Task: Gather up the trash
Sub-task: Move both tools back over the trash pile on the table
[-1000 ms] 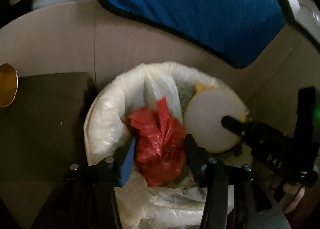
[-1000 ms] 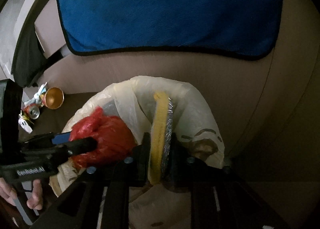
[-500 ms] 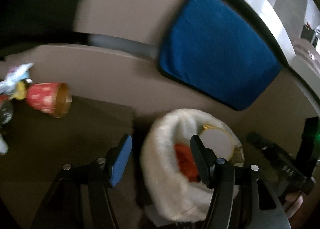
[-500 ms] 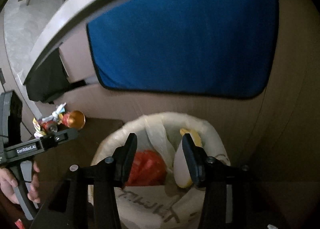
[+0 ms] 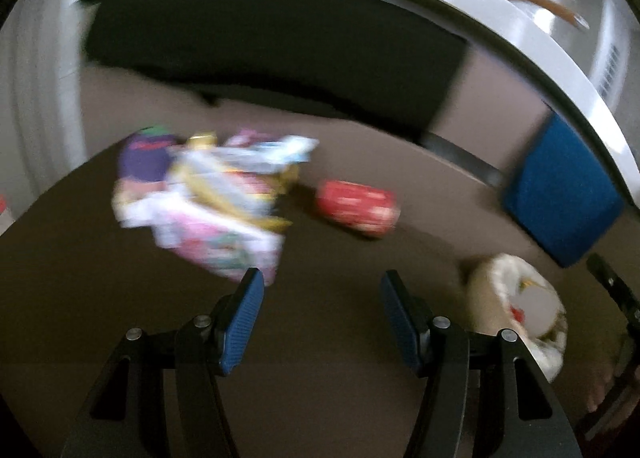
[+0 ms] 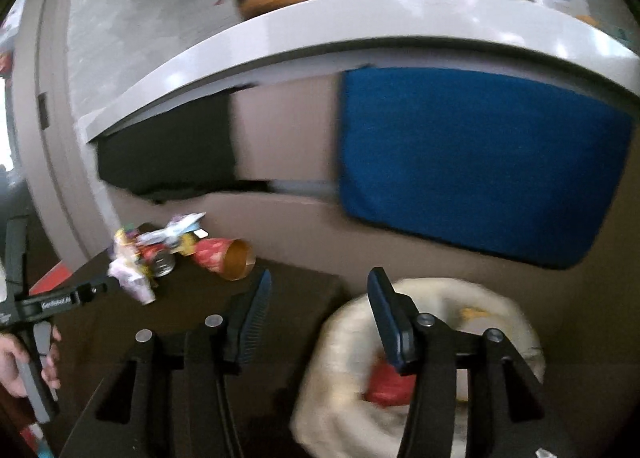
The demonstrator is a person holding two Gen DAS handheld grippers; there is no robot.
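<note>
Left wrist view: left claw (image 5: 322,286) jaws apart, nothing between them, over the dark desk (image 5: 100,298). Far left on the desk, a blurred heap of wrappers (image 5: 212,202); just right of it a red paper cup (image 5: 356,208) on its side. Near right, off the desk edge, the lined trash bin (image 5: 516,310) with a pale disc and a bit of red inside. Blue cloth (image 5: 560,198) hangs far right.

Right wrist view: right claw (image 6: 318,294) jaws apart, empty, above the desk edge and the bin (image 6: 440,358). Red bag (image 6: 386,384) lies inside the bin. Wrappers (image 6: 152,254) and cup (image 6: 226,260) sit far left; the left claw (image 6: 96,290) is near them.
</note>
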